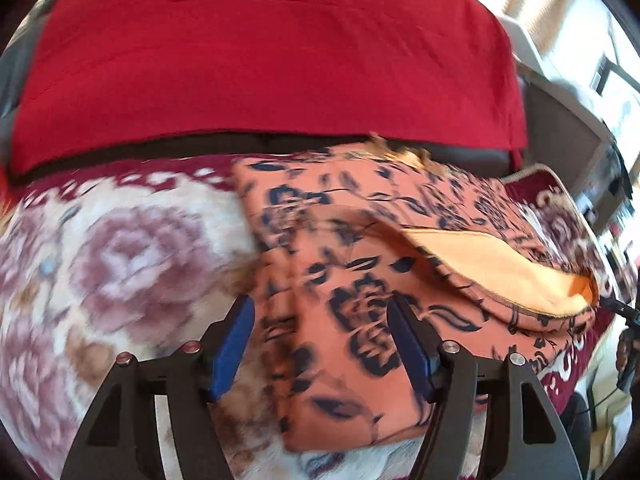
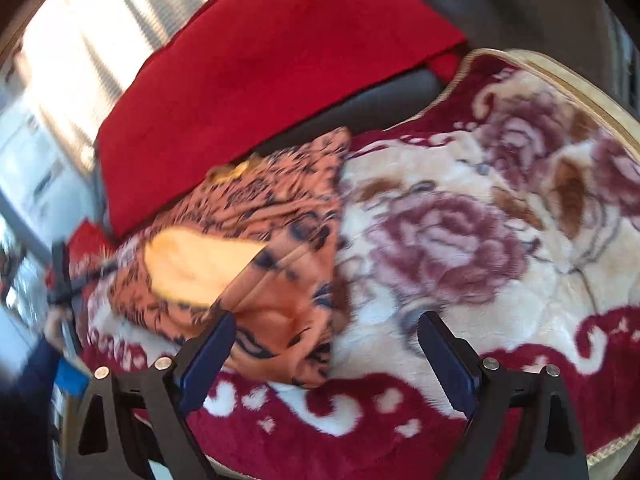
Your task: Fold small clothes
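**A:** Where do the tongs stand?

**B:** The left tongs (image 1: pixel 320 316) hang spread apart above the orange floral garment (image 1: pixel 344 280), blue pads (image 1: pixel 236 344) clear of the cloth, nothing pinched between them. The right tongs (image 2: pixel 324 334) gape wider; the garment's near corner lies in the gap by the left pad, but neither pad presses it.

**A:** And the garment itself?

**B:** It lies folded on a plush rose-patterned blanket (image 1: pixel 120 260), free of both tools. One flap is turned back, showing a plain pale-orange lining (image 1: pixel 500 272). In the right wrist view the garment (image 2: pixel 272 248) sits at the blanket's (image 2: pixel 460 240) left side, with the lining (image 2: pixel 196 264) uppermost.

**A:** What lies beyond?

**B:** A red cloth (image 1: pixel 272 60) draped over a dark grey seat back (image 2: pixel 500 4), just behind the garment's far edge. Bright windows (image 2: pixel 84 40) glare at the side; both views are blurred.
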